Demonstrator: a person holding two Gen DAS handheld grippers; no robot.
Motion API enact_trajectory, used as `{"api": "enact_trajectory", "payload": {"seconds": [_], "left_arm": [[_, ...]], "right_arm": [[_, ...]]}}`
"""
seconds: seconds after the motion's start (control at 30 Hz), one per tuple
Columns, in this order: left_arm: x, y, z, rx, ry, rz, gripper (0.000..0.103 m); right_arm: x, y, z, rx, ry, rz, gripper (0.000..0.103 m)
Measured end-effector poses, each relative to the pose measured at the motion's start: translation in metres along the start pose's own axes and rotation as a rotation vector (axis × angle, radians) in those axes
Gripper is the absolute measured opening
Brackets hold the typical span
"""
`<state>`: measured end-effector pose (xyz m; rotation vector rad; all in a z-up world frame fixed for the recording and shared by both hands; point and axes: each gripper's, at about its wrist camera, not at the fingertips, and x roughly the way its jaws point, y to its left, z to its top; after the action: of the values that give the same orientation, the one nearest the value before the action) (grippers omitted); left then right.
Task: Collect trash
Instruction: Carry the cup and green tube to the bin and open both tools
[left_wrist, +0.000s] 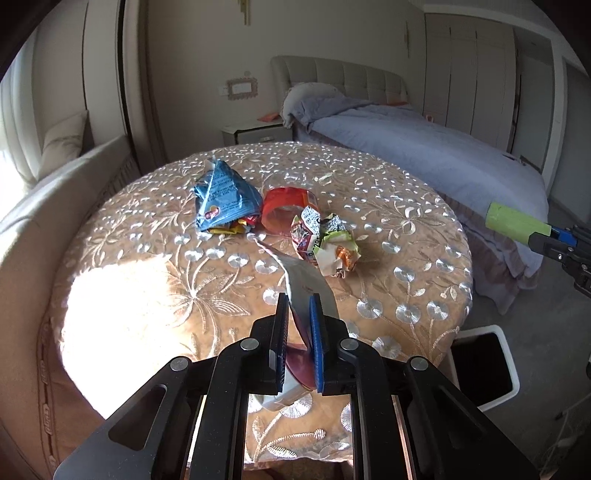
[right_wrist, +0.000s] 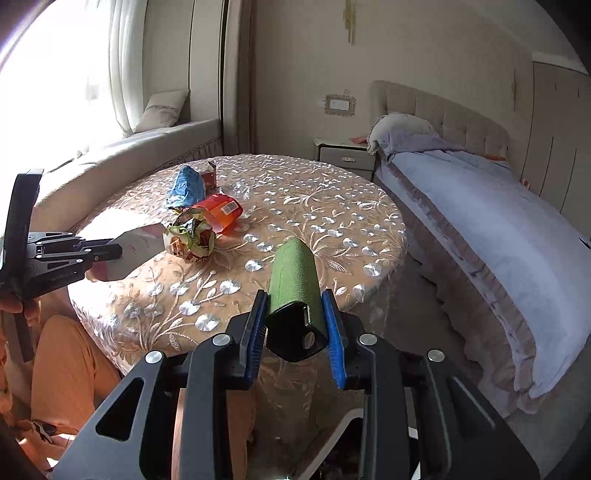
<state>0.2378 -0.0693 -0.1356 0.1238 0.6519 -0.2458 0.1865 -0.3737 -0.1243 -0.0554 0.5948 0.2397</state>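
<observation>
Above the round table (left_wrist: 147, 295), left gripper (left_wrist: 299, 306) clamping grey scoop (left_wrist: 306, 280), right gripper (right_wrist: 295, 306) clamping green brush (right_wrist: 293, 277).

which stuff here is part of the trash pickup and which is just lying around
Job:
crumpled blue snack bag
red-orange plastic wrapper
crumpled multicoloured wrapper ball
flat grey scoop
green-padded tool
white bin

Lying about:
bed
white nightstand
cushion
</observation>
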Motion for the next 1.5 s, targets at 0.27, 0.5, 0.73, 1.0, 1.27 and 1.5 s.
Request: {"api": "enact_trajectory", "payload": {"seconds": [0.27,0.5,0.73,1.0,1.27,1.5], "left_arm": [[-0.046,-0.039,0.03,0.094,-0.125,-0.095,0.01],[-0.013,-0.139,0.024,0.276,-0.061,-0.311,0.011],[0.063,-0.255,-0.028,0.499,0.151,-0.519,0.011],[0.157,-0.346,-0.092,0.81,0.398,-0.634,0.019],[0.188,-0.371,-0.128,0.89,0.489,-0.684,0.098],[0.178,-0.368,-0.126,0.9,0.454,-0.677,0.098]], "right_arm": [[-0.03,-0.016,-0.022,0.032,0.01,-0.043,0.031],[-0.043,-0.036,-0.067,0.081,0.096,-0.135,0.031],[-0.027,-0.067,-0.139,0.149,0.272,-0.226,0.031],[0.018,-0.111,-0.222,0.213,0.481,-0.221,0.032],[0.02,-0.134,-0.263,0.246,0.509,-0.316,0.097],[0.016,-0.146,-0.253,0.277,0.464,-0.314,0.097]]}}
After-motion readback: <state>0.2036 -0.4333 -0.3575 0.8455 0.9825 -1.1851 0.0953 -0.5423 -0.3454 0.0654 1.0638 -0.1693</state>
